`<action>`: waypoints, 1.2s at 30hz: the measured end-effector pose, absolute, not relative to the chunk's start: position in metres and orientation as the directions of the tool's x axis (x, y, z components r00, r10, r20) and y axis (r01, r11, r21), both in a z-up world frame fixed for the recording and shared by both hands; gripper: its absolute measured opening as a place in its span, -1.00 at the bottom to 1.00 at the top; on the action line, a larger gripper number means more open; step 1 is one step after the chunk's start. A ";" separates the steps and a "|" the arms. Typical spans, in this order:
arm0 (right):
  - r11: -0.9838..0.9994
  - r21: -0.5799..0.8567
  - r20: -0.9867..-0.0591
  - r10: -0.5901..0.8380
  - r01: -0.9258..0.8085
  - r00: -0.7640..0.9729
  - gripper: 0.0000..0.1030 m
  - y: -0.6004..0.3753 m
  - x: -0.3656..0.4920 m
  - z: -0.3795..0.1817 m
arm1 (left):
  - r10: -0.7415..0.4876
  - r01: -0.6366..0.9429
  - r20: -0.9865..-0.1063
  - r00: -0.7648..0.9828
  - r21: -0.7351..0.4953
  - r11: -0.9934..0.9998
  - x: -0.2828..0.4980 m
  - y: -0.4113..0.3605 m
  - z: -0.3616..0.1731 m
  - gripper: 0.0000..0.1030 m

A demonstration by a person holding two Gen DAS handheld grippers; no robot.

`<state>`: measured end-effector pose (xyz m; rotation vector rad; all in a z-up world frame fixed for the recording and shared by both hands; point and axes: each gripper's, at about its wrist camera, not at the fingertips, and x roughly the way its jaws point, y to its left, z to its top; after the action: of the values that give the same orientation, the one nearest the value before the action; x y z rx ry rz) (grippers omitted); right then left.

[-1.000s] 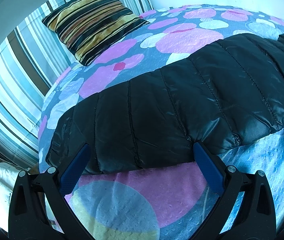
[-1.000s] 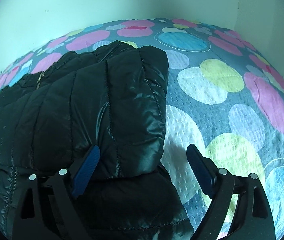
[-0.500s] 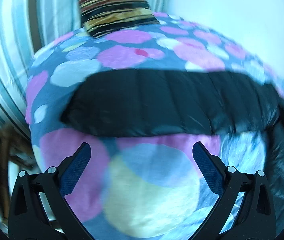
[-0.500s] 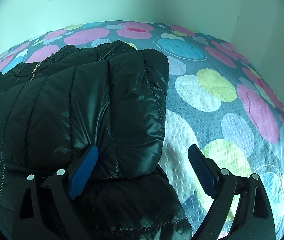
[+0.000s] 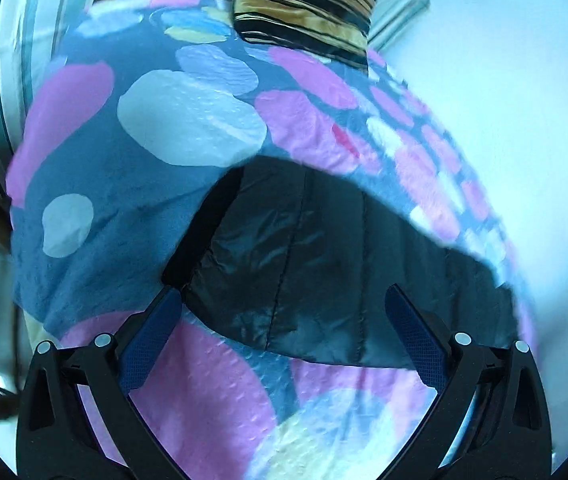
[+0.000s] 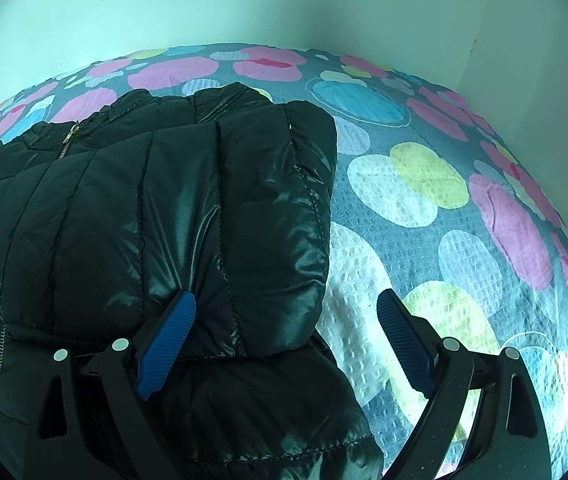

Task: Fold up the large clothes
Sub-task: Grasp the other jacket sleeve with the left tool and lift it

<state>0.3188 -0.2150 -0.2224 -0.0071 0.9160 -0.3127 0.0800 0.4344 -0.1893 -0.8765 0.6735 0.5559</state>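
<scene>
The shiny black puffy jacket [image 6: 164, 216] lies on the bed cover with big pink, blue and yellow spots [image 6: 423, 208]. One part of it is already folded over on top.

A moment ago the left gripper [image 5: 284, 316] was close to the long side of the jacket. Then it swung away. Now it points at the jacket's near corner [image 5: 284, 280], with a striped pillow [image 5: 303, 4] far behind. Its blue pads [image 5: 152, 340] are spread wide and hold nothing.

The right gripper [image 6: 285, 332] has hardly moved. It is spread wide too, and its left pad [image 6: 166, 344] rests on the folded flap.

I think the left gripper is getting ready to grab that corner for the next fold.
</scene>
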 end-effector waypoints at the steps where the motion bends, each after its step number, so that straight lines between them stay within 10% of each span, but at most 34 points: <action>1: 0.955 -0.137 -0.779 -0.268 0.263 0.567 0.76 -0.215 0.319 -0.222 | 0.145 -0.665 -0.703 0.697 -0.557 0.498 0.072 0.436 -0.188 0.96; 12: 0.957 -0.130 -0.781 -0.261 0.261 0.567 0.76 -0.218 0.319 -0.222 | 0.095 -0.630 -0.682 0.725 -0.601 0.493 0.081 0.437 -0.198 0.94; 27: 0.958 -0.124 -0.783 -0.255 0.260 0.567 0.76 -0.219 0.318 -0.222 | 0.214 -0.732 -0.766 0.606 -0.431 0.527 0.103 0.444 -0.195 -0.72; 36: 0.958 -0.124 -0.783 -0.255 0.259 0.567 0.76 -0.220 0.318 -0.222 | 0.306 -0.708 -0.741 0.597 -0.307 0.636 0.124 0.410 -0.151 -0.86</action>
<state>0.3177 -0.2201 -0.2219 0.0050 0.9191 -0.3019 0.1244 0.4102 -0.1511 -0.6383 0.7026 0.6373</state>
